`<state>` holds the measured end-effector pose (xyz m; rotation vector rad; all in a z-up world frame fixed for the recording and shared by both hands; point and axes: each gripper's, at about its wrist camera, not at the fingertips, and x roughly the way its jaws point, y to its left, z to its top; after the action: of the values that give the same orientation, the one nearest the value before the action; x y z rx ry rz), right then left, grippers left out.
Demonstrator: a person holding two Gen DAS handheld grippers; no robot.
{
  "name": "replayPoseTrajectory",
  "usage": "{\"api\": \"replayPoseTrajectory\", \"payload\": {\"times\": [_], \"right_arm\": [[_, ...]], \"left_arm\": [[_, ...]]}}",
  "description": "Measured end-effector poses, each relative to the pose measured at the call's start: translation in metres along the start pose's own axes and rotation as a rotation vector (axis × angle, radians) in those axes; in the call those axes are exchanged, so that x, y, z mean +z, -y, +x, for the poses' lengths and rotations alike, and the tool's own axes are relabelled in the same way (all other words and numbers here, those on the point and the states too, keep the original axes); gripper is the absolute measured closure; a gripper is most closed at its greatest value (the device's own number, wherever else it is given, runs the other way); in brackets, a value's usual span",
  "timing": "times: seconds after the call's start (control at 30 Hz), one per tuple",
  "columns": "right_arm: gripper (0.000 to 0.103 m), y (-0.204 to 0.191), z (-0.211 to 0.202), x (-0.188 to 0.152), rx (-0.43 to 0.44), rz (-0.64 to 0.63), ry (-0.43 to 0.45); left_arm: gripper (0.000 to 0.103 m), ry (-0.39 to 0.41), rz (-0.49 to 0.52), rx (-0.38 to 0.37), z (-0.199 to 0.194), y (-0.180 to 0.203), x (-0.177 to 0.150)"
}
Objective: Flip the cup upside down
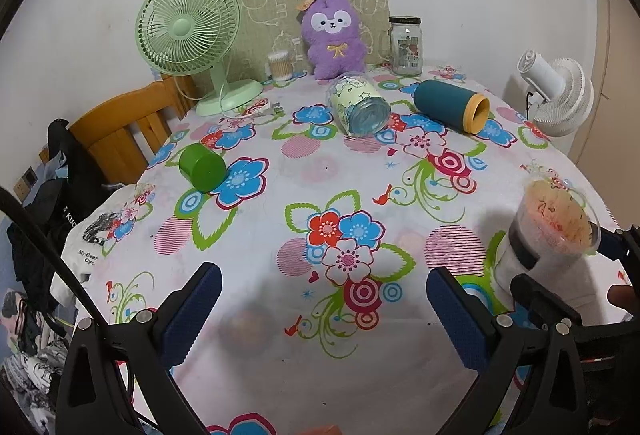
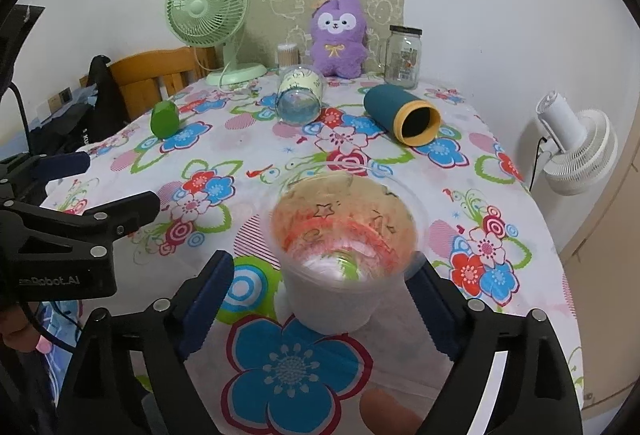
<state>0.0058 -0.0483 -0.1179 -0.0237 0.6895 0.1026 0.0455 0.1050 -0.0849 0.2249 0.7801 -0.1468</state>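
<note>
A clear plastic cup [image 2: 344,255] with orange print stands mouth up on the flowered tablecloth, between the fingers of my right gripper [image 2: 324,299]. The fingers are spread wide; the right one is close to the cup's side, the left one is apart from it. The same cup [image 1: 552,231] shows at the right edge of the left wrist view with the right gripper around it. My left gripper [image 1: 324,299] is open and empty above the cloth, to the left of the cup.
A green cup [image 1: 202,167], a clear printed cup [image 1: 358,107] and a teal cup with a yellow rim [image 1: 452,107] lie on their sides farther back. A green fan [image 1: 188,35], a purple plush [image 1: 334,39] and a glass jar [image 1: 406,47] stand by the wall. A white fan [image 1: 560,95] stands off the table at the right.
</note>
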Motion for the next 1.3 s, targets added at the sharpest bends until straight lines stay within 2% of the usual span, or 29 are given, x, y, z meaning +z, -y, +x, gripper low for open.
{"api": "replayPoseTrajectory", "payload": {"times": [0.43,0.93,1.3], "right_arm": [[0.013,0.026,-0.032,-0.009,0.011,0.052,0.008],[0.013,0.079,-0.073,-0.040,-0.079,0.140,0.013],[0.013,0.100,-0.080,-0.052,-0.120,0.185,0.005]], "left_arm": [[0.000,0.028,0.015,-0.036,-0.022,0.020,0.004],[0.000,0.032,0.091,-0.097,-0.033,0.071,0.000],[0.000,0.024,0.138,-0.127,-0.029,0.099,-0.002]]}}
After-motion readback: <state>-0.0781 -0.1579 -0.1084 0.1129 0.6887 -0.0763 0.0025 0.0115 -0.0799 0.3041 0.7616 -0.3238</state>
